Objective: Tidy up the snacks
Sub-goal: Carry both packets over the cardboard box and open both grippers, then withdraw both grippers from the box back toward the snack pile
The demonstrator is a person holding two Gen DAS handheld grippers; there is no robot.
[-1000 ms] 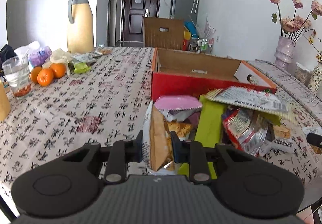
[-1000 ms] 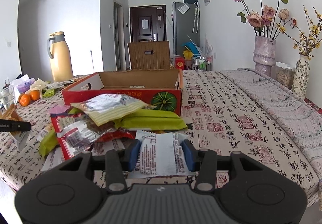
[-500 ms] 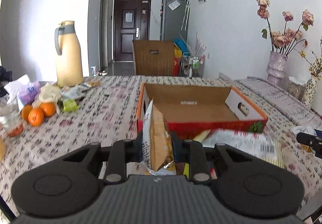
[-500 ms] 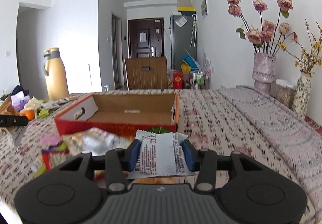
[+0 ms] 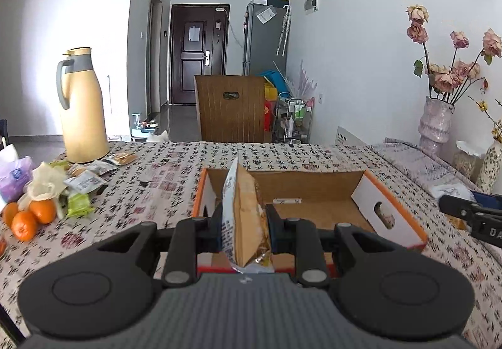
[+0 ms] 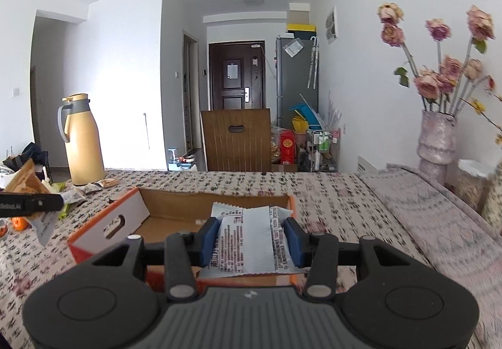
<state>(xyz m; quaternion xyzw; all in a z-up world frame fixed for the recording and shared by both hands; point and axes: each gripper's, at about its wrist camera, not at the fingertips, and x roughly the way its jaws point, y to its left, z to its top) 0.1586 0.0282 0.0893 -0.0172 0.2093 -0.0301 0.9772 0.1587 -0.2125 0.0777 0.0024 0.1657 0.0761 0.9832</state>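
Left tongs (image 5: 244, 223): clamped on a brown snack packet (image 5: 244, 217), held upright on edge above the near wall of the open cardboard box (image 5: 389, 217). Right tongs (image 6: 251, 242): clamped on a flat white printed packet (image 6: 251, 242), held over the same box's near right corner. Box sits on the patterned table (image 5: 150, 192). Thermos (image 5: 83, 106) and oranges (image 5: 28, 217) at the table's left

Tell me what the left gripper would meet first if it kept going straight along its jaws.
Probably the cardboard box. The left gripper, shut on a snack packet, points over its near edge, so the packet would likely pass over the box floor toward the far wall. Depth is unclear.
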